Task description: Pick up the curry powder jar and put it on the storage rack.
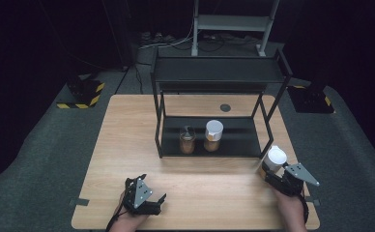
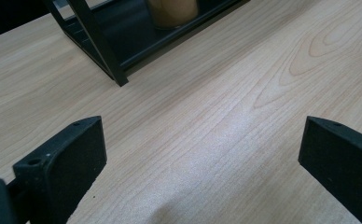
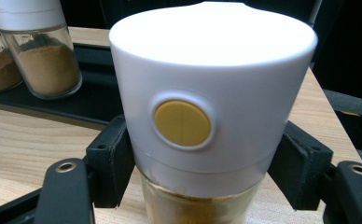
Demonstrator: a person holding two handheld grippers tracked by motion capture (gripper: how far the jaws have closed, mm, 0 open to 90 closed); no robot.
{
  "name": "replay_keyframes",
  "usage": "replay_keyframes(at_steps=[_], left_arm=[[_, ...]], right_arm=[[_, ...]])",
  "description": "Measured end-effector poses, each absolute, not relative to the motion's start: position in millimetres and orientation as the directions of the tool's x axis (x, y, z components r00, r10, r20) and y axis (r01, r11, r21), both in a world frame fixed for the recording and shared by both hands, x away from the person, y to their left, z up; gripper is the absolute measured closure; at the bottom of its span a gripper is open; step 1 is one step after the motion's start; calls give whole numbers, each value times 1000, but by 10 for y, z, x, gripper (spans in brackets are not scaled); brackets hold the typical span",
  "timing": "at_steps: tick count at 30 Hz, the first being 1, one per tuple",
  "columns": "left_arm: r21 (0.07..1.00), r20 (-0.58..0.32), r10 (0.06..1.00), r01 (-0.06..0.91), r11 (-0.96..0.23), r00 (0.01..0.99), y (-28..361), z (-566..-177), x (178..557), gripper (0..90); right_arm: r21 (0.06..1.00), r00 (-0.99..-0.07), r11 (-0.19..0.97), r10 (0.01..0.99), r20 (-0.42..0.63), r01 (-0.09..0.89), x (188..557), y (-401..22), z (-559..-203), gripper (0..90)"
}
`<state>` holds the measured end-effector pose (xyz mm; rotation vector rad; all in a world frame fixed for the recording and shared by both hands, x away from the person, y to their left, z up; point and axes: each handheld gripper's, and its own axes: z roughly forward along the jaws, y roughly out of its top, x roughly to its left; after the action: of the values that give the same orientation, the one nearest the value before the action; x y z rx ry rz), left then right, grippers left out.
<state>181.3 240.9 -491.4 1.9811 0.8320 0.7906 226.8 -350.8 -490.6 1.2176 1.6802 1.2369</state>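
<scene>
The room is dark all round, with grey floor matting and cables trailing at the back, and in the middle stands a pale wooden worktop (image 1: pixel 127 145) lit from above. Towards its far side sits a black two-tier metal rack (image 1: pixel 219 108), and on the rack's lower shelf two spice jars stand side by side: a jar with its cap off or dark on top (image 1: pixel 187 140) to the left, and a white-capped jar (image 1: pixel 213 135) just beside it on the right. A third spice jar (image 1: pixel 272 162), glass-bodied with brownish powder and a tall white cap bearing a round yellow button, is at the right front corner of the rack, just outside its frame and over the worktop. The right gripper (image 1: pixel 277 175) has it: in the right gripper view the two black jaws are pressed against either side of the jar (image 3: pixel 207 116), at the seam where the white cap meets the glass, closed snugly on it. The person's right hand comes in from the near edge behind it. The left gripper (image 1: pixel 144 195) rests low near the front edge of the worktop, well apart from the rack; in the left gripper view its jaws stand wide apart with only bare wood between them, holding nothing.
</scene>
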Motion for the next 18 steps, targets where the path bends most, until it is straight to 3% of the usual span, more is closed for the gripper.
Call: replay_keyframes(at_steps=[18], left_arm=[[857, 228, 777, 258, -445, 586, 2407, -4913, 1813, 11]], right_arm=[[955, -295, 100, 955, -13, 280, 2267, -3481, -4883, 305]])
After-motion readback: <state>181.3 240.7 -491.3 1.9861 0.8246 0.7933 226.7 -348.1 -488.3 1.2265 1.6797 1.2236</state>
